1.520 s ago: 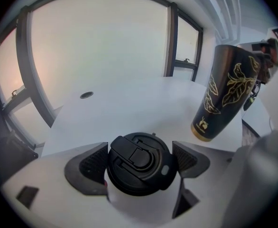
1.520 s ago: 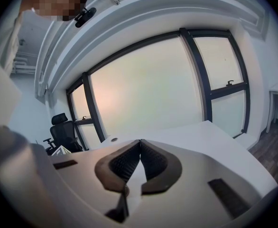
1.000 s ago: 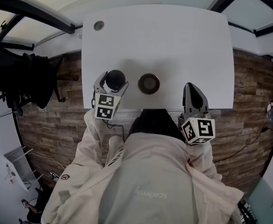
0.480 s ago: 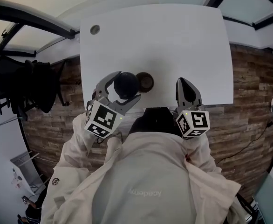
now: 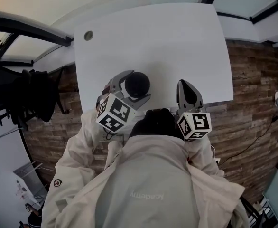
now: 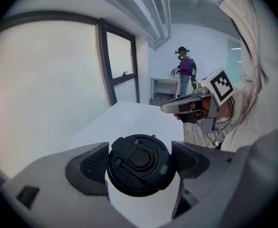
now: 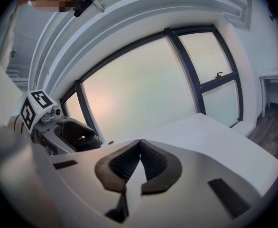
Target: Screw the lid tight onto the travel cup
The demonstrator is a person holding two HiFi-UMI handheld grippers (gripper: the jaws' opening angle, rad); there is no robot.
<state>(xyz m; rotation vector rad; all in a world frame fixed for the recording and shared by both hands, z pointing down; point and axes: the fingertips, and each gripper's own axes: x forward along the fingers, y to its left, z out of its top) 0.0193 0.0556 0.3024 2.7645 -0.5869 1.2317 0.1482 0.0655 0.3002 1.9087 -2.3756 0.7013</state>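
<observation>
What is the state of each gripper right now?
Left gripper: jaws closed on the black lid.
Right gripper: jaws shut, holding nothing.

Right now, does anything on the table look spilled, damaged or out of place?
Nothing stands out. The left gripper holds the black lid intact, the right gripper is shut and empty, and the white table shows no spill.

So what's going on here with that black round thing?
A person holds tongs in each hand. The left tongs grip a round black plastic lid with a flip cap, over the near part of the white table. The right tongs are shut and empty, by the table's near edge. The travel cup does not show clearly, so I can't tell how near the lid is to it.
</observation>
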